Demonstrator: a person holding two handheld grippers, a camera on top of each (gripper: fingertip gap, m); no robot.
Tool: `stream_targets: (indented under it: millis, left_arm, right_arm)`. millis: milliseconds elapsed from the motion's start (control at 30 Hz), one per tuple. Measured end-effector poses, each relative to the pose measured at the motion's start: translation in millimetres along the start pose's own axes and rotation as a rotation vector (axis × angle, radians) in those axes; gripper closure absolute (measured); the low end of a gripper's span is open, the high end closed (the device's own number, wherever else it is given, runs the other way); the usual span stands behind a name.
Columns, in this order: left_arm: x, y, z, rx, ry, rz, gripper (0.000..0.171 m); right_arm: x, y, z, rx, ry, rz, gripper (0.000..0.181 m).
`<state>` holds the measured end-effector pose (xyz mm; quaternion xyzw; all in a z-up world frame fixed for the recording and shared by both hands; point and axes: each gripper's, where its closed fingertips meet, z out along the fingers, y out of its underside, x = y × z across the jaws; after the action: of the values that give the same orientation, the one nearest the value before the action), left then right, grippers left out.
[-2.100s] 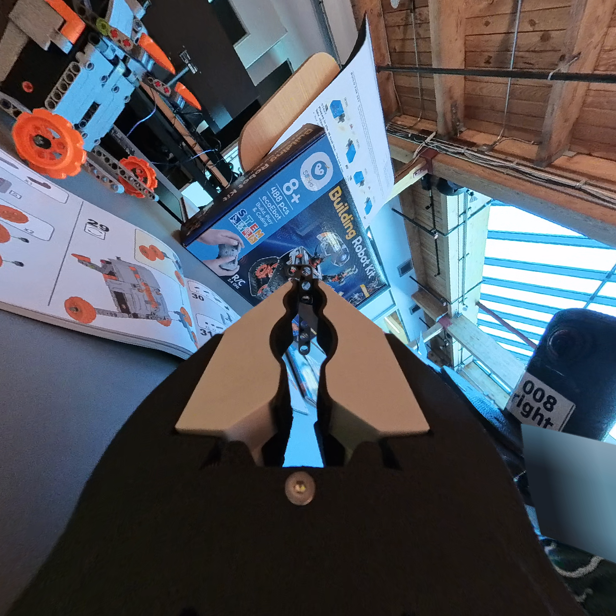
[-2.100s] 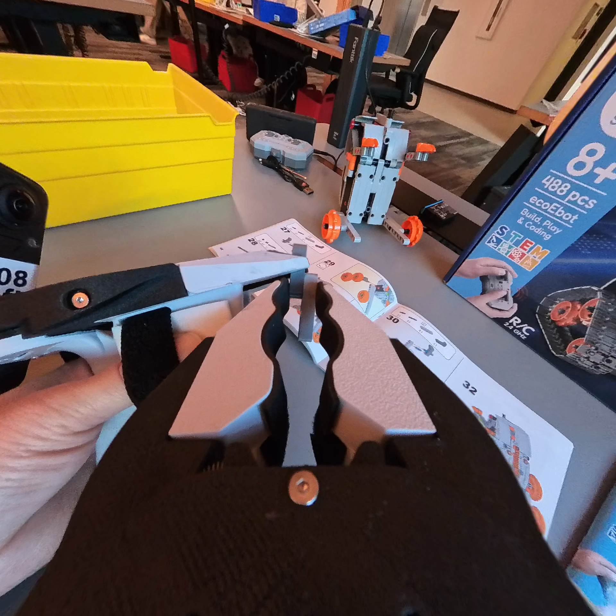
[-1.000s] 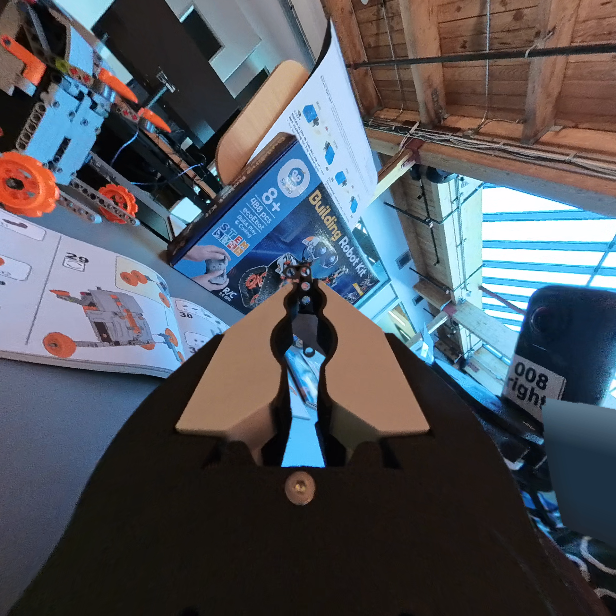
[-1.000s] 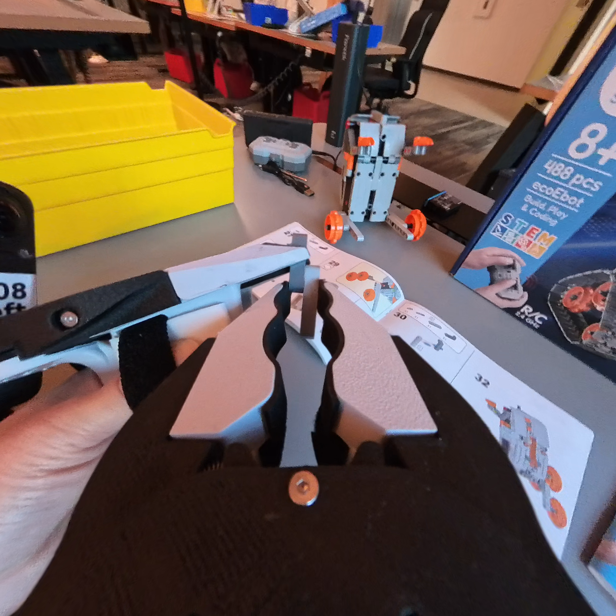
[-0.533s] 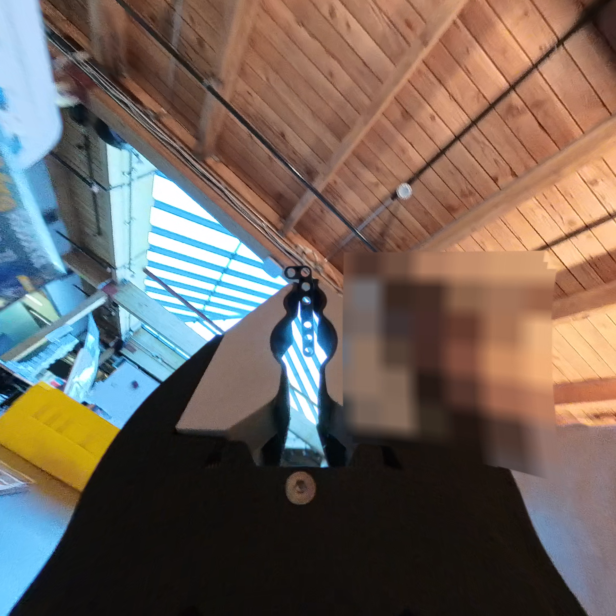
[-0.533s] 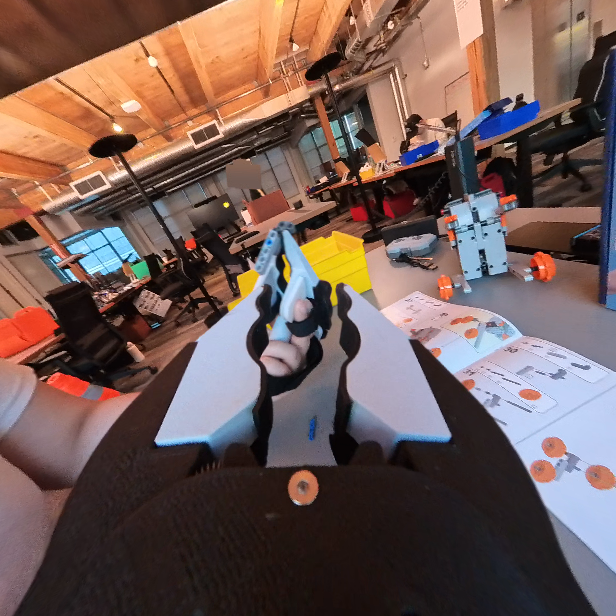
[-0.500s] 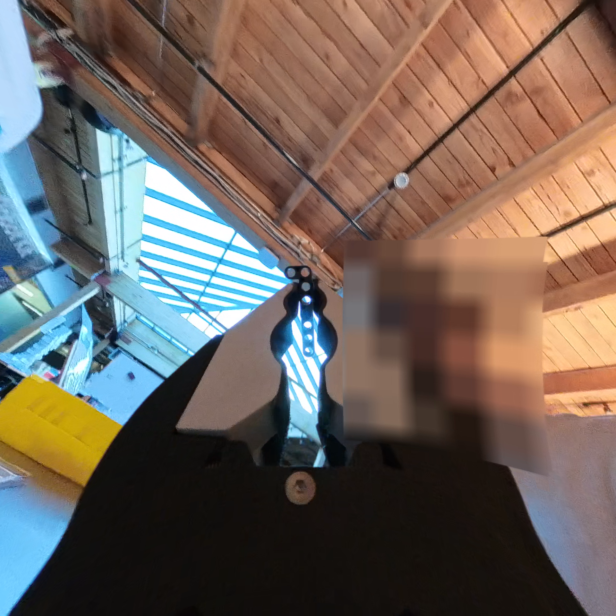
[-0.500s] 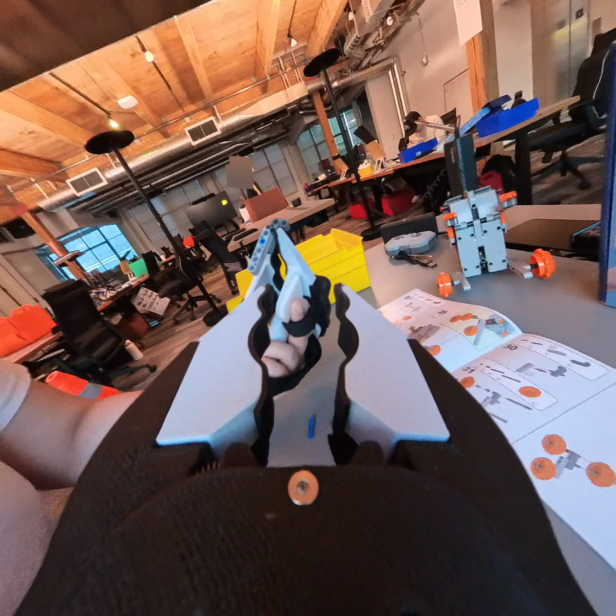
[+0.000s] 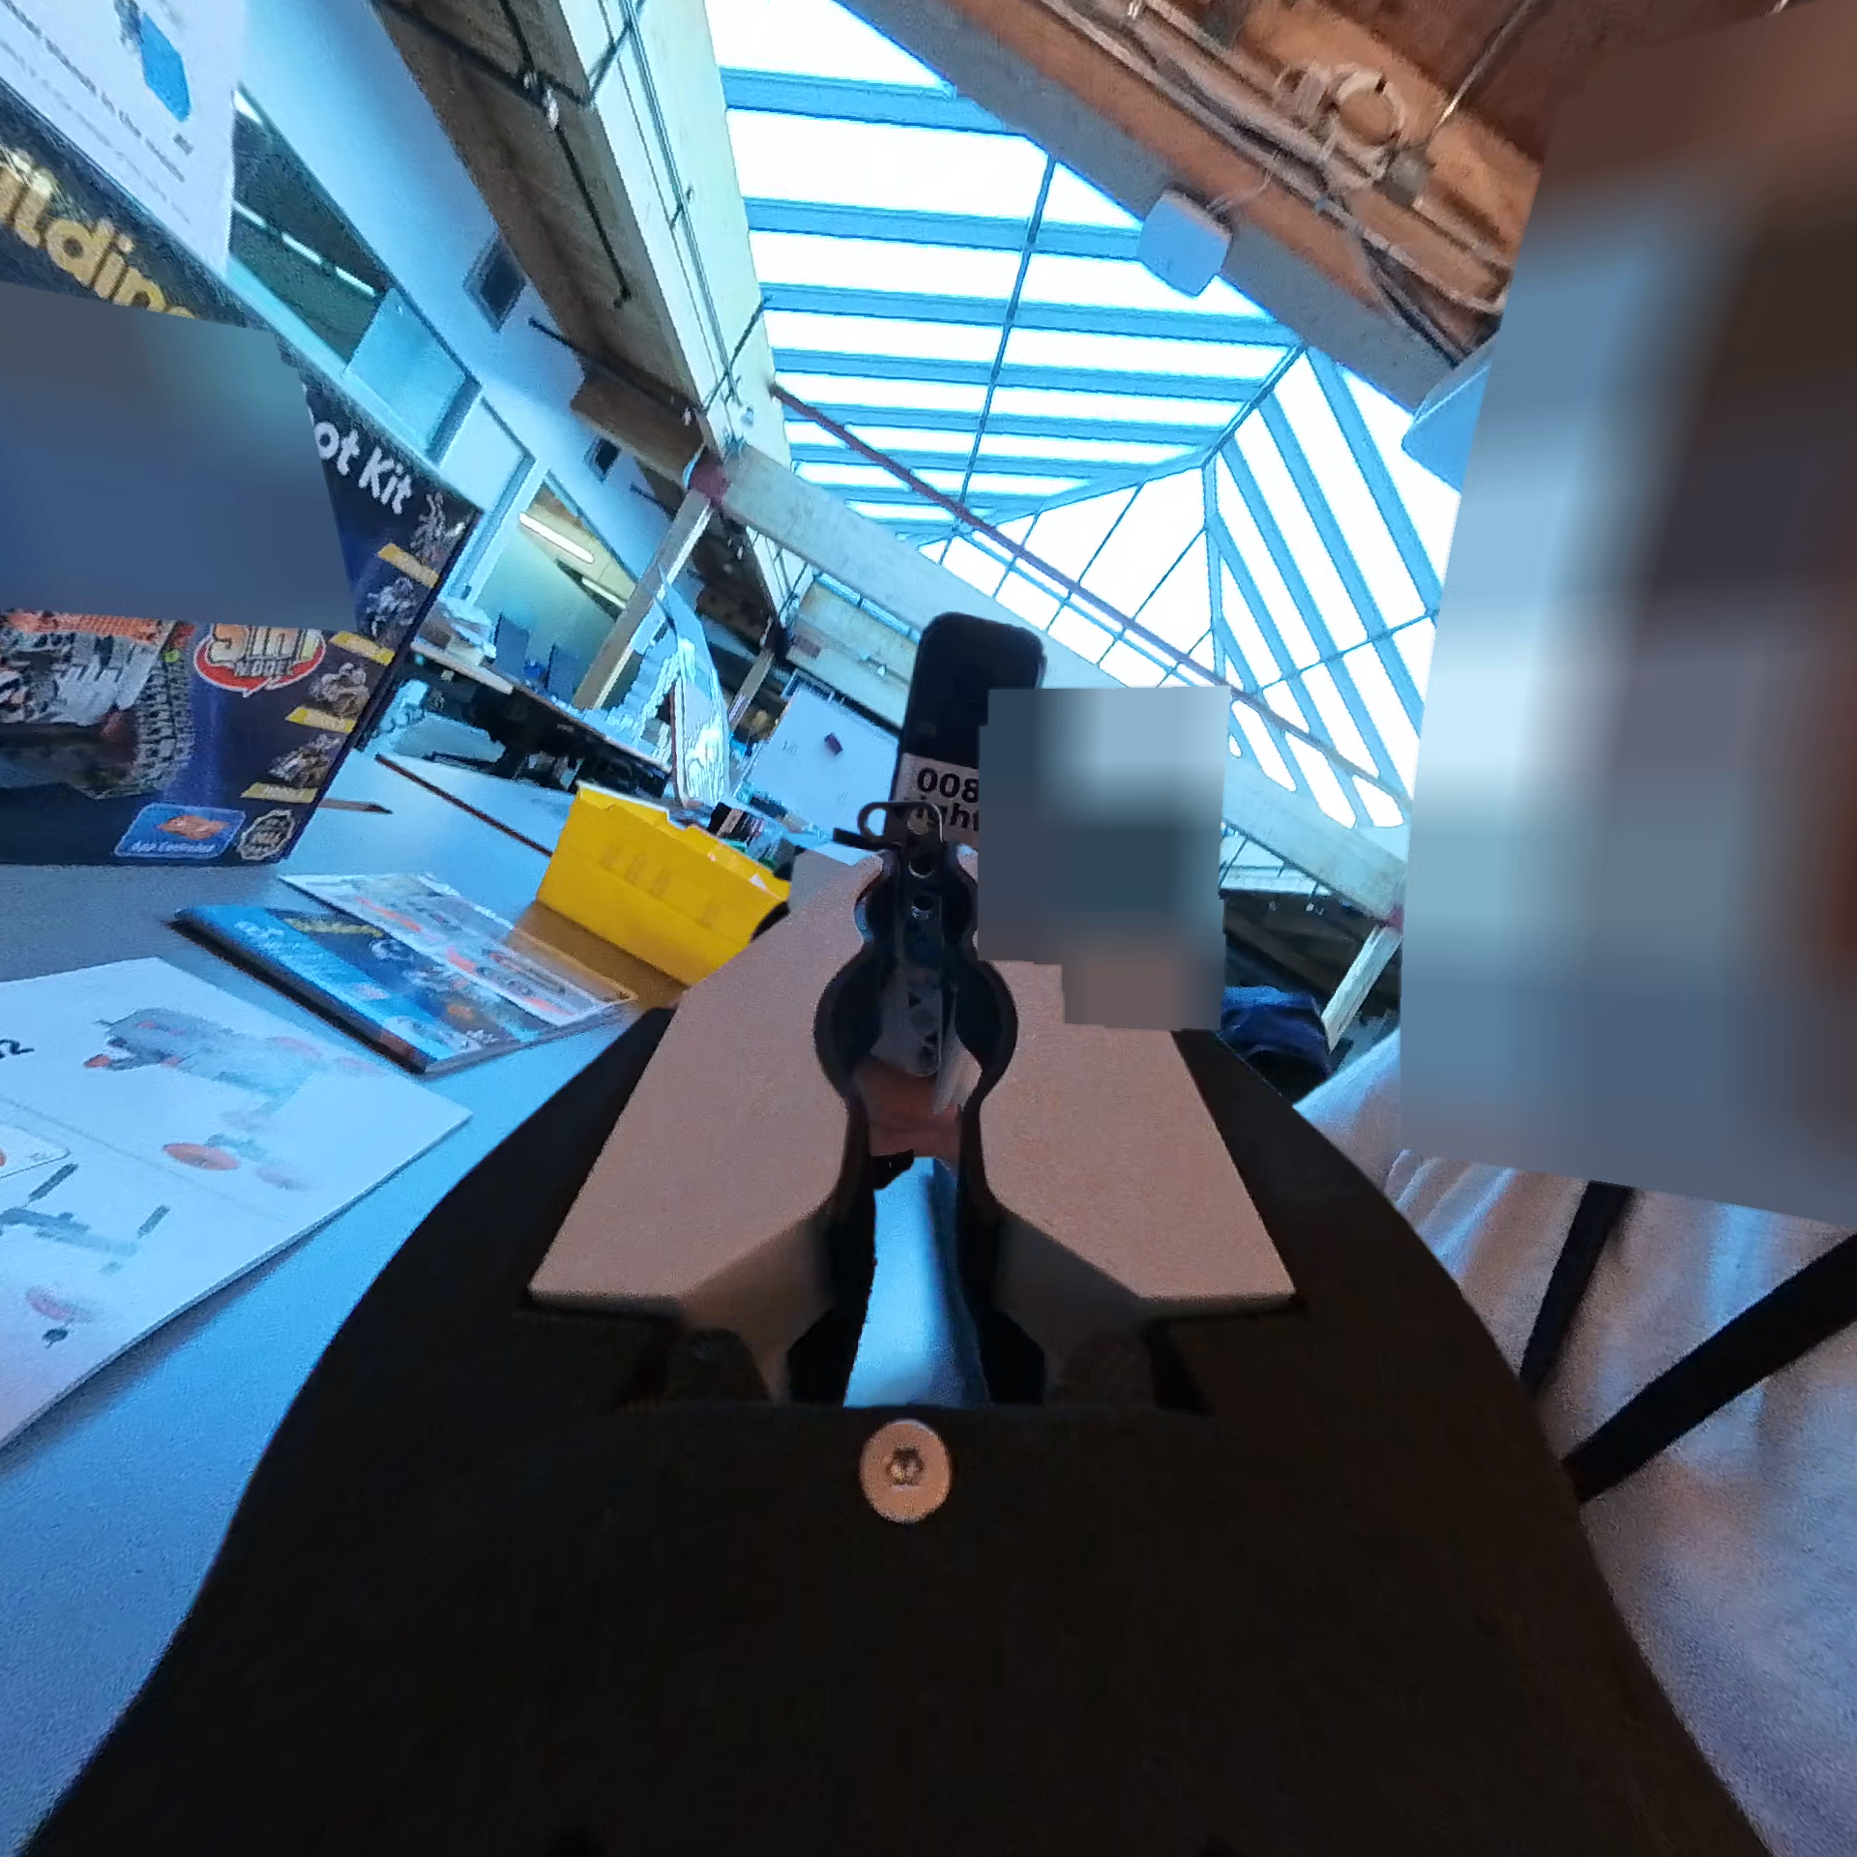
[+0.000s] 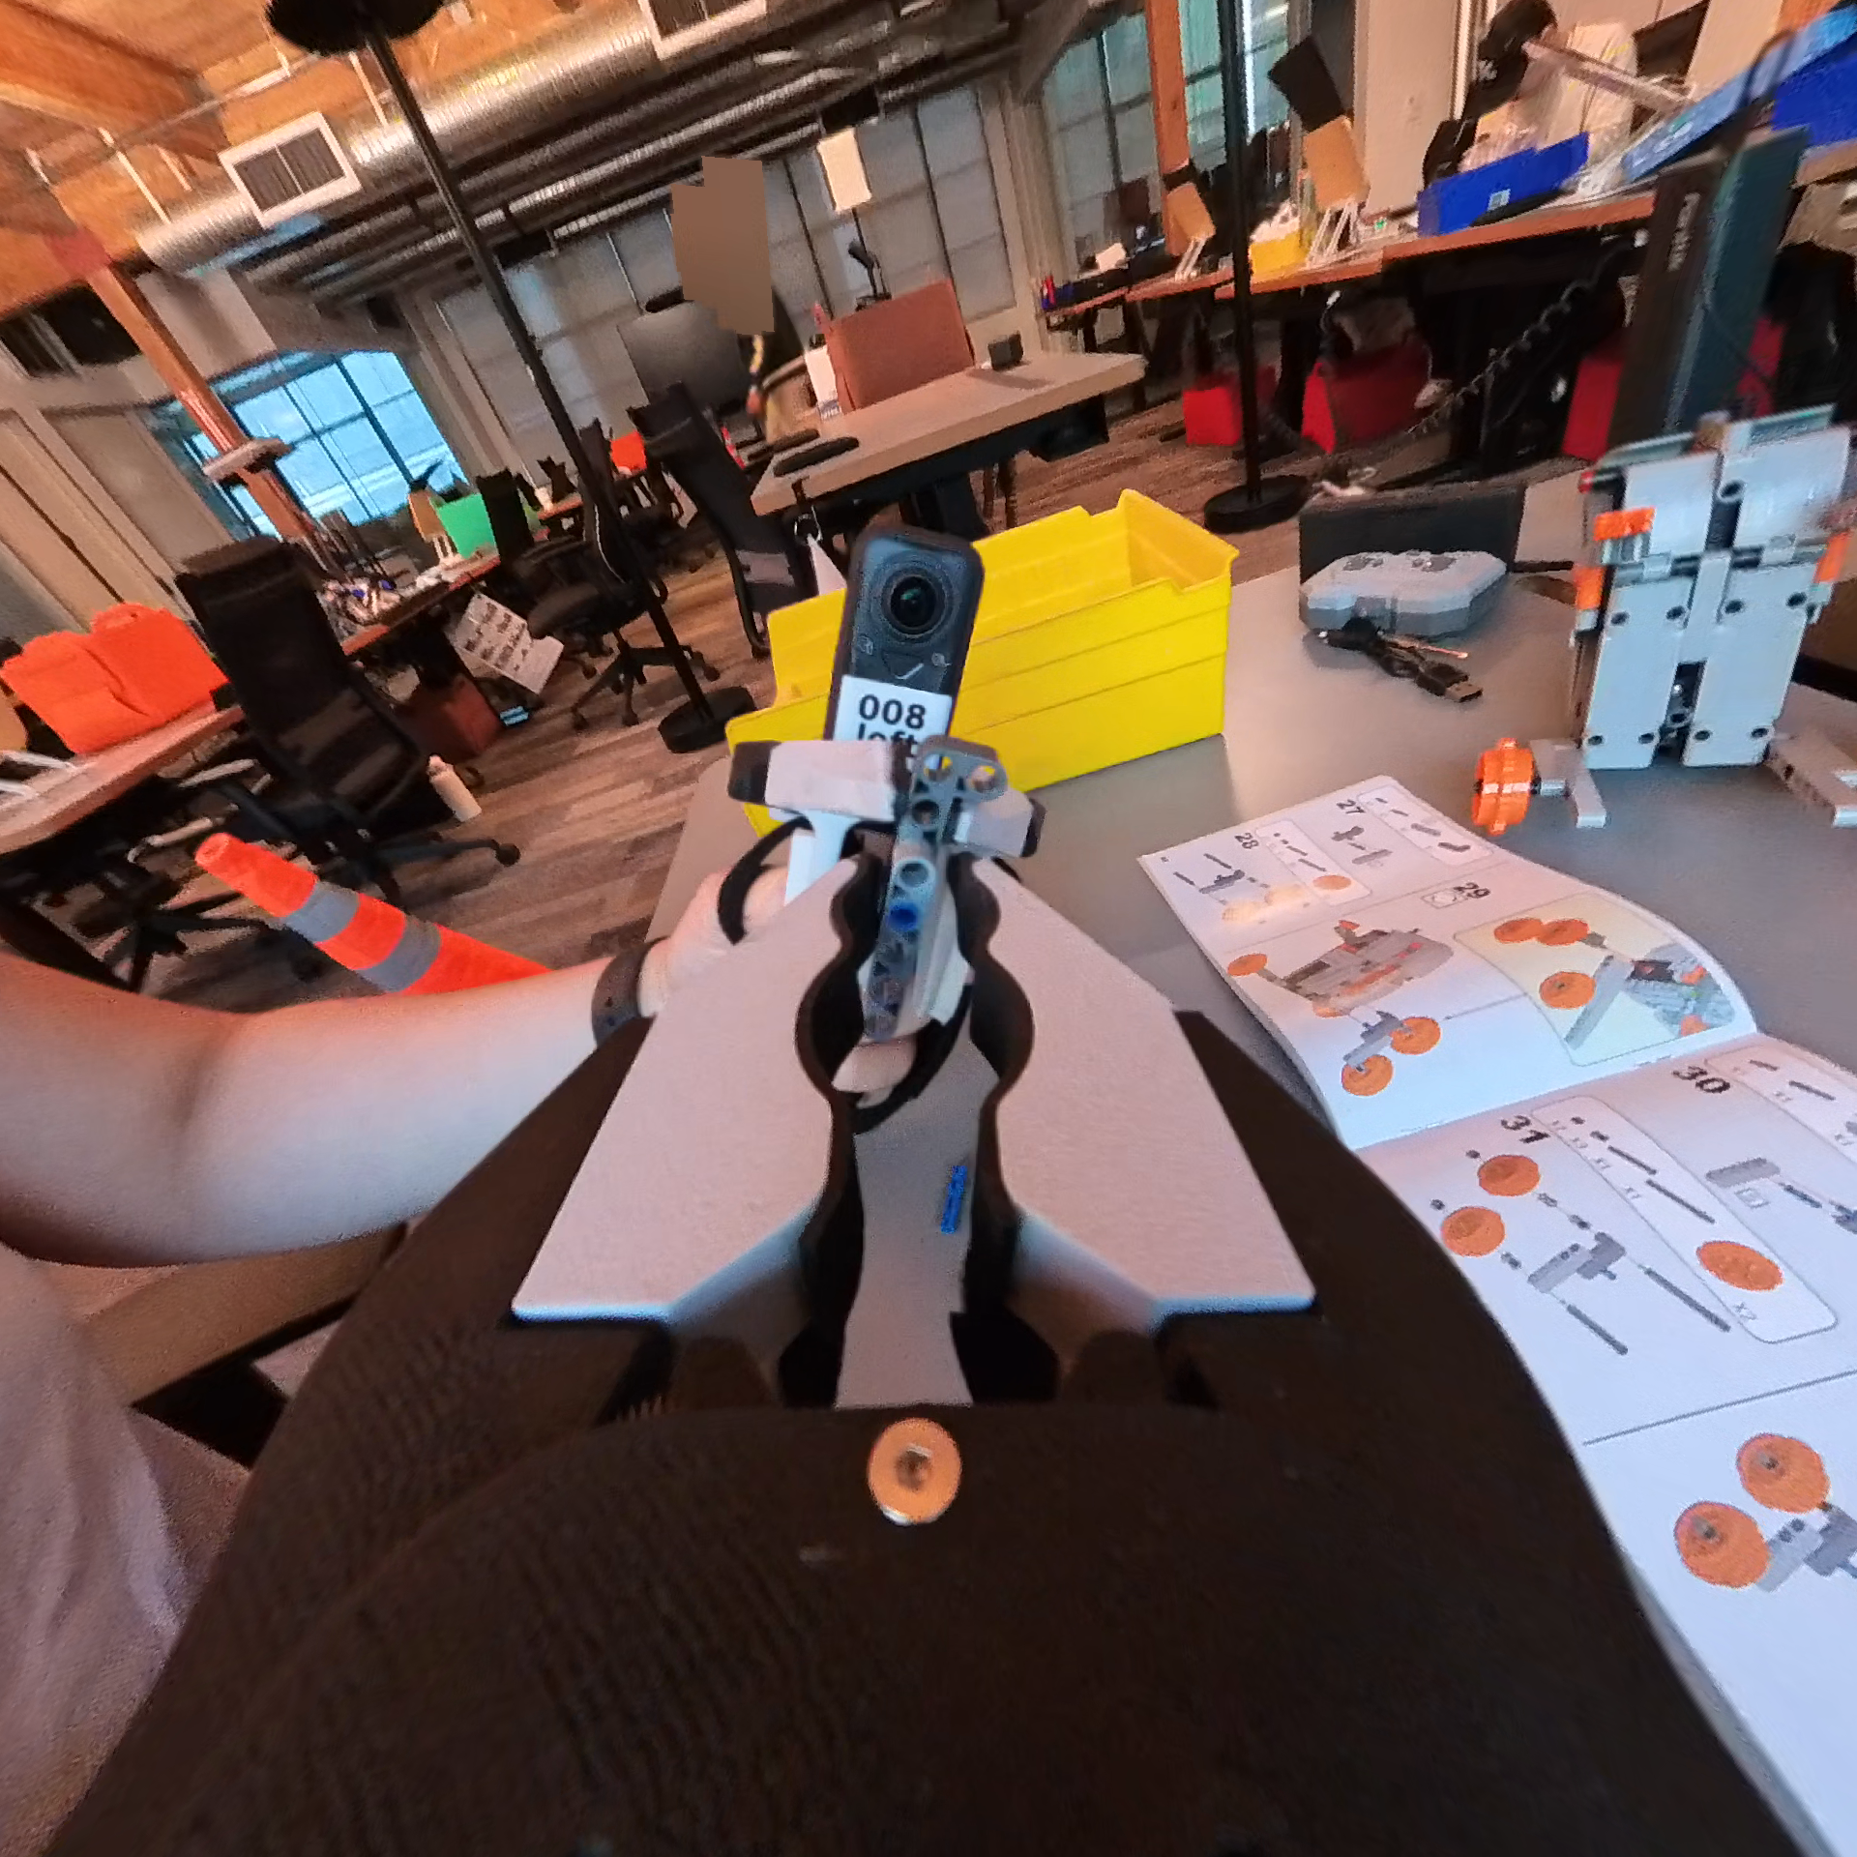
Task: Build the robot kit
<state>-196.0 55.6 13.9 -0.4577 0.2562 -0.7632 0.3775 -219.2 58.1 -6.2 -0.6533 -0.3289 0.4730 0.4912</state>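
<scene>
Starting at the left gripper (image 9: 916,869), its jaws are seen pressed together on a dark holed beam (image 9: 919,955), which is pinched upright and held in the air above the table (image 9: 121,1507), its top end standing clear of the tips. In the right wrist view the same beam is seen to run down into the narrow gap of the right gripper (image 10: 916,889), whose 2 fingers are drawn close about the lower part; whether their pads press it cannot be told. 1 blue pin (image 10: 904,914) is seated in a hole of the beam, and a 2nd pin (image 10: 953,1196) lies loose on the table beneath the right gripper. The left gripper is gripped by a hand (image 10: 744,935), and the 2 grippers are pointed at each other, tip to tip. Just beside them an open booklet (image 10: 1457,985) is spread flat. Farther off a grey and orange model (image 10: 1708,623) stands upright, with a grey controller (image 10: 1397,593) and a yellow bin (image 10: 1105,603) near it. A dark blue box (image 9: 201,703) is stood on end at the table's far side, with a 2nd leaflet (image 9: 422,955) laid before it.
</scene>
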Motion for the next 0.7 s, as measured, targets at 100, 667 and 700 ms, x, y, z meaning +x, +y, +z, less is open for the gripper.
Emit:
stream_targets:
  millis: [100, 667, 700]
  left_arm:
    - [-1, 4, -2, -0.042, -0.026, 0.023, 0.168]
    - [-45, 109, -129, -1.319, -0.283, 0.509, 0.16]
    - [-47, 114, -131, -1.327, -0.28, 0.53, 0.159]
  right_arm:
    - [-3, 6, -3, 0.008, -0.079, 0.102, 0.175]
    - [45, 43, -29, -0.15, 0.05, 0.127, 0.175]
    - [46, 45, -29, -0.153, 0.053, 0.13, 0.175]
